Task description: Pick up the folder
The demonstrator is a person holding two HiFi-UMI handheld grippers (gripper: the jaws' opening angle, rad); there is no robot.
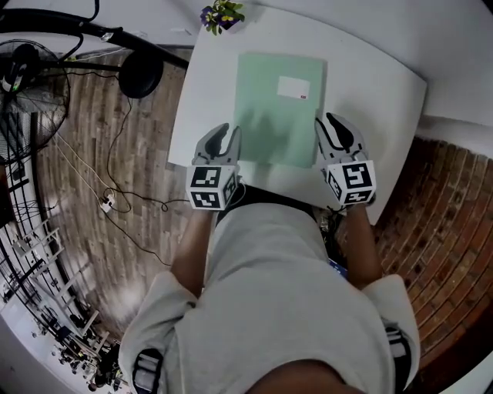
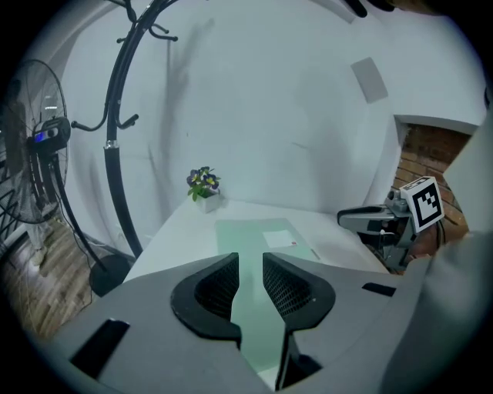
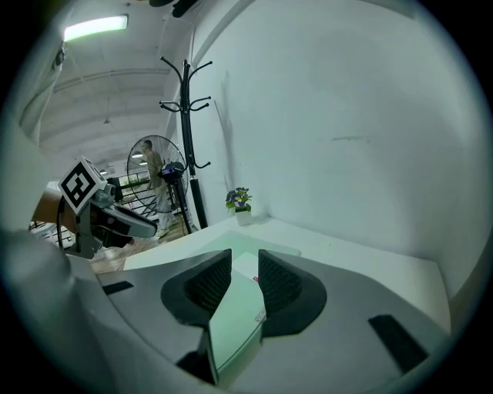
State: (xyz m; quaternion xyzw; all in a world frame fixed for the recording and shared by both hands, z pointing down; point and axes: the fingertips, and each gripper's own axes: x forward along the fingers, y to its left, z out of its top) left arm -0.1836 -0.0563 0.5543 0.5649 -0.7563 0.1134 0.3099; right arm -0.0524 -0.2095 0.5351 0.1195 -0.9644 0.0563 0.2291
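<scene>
A pale green folder [image 1: 279, 108] with a white label [image 1: 293, 88] lies flat on the white table [image 1: 377, 85]. My left gripper [image 1: 228, 132] hovers over the folder's near left corner. My right gripper [image 1: 331, 123] hovers at its near right edge. In the left gripper view the jaws [image 2: 249, 260] stand a little apart with nothing between them; the folder [image 2: 258, 235] shows through the gap below. In the right gripper view the jaws [image 3: 244, 258] also stand slightly apart, empty, above the folder [image 3: 231, 312]. Each gripper shows in the other's view.
A small pot of purple flowers [image 1: 222, 14] stands at the table's far edge. To the left, on the wooden floor, are a coat stand's round base [image 1: 140, 73], a standing fan [image 1: 31, 85] and loose cables [image 1: 115, 192]. A brick floor [image 1: 439, 231] lies to the right.
</scene>
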